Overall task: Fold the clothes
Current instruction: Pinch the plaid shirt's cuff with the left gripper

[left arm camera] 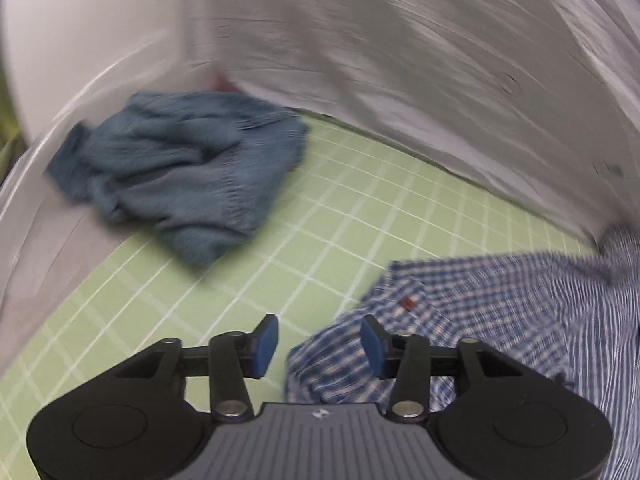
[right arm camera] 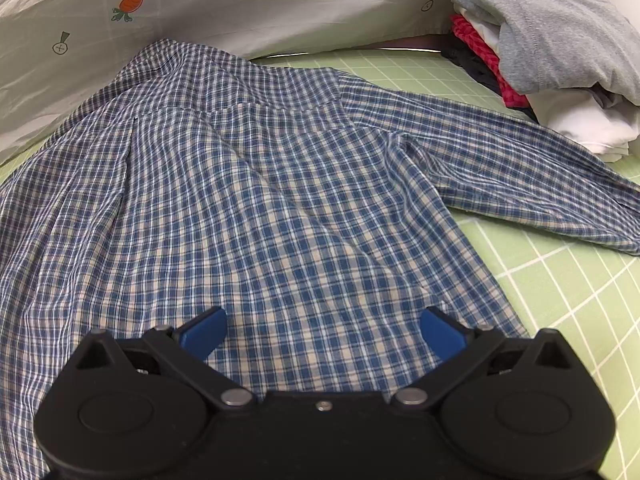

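Open left tool [left arm camera: 319, 344], checked shirt [left arm camera: 500, 312], crumpled blue garment [left arm camera: 184, 172], green grid mat [left arm camera: 320, 232]

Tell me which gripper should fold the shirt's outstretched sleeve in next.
Probably the right gripper: open over the plaid shirt, with the sleeve lying flat on its side. The left gripper sits at the shirt's opposite, bunched edge.

My left camera smears everything: the blue garment [left arm camera: 180, 172] and white sheet [left arm camera: 400, 60] streak with motion blur. My right view is sharp, evenly and softly lit, shadows faint. Both bend at the edges, corners dark.
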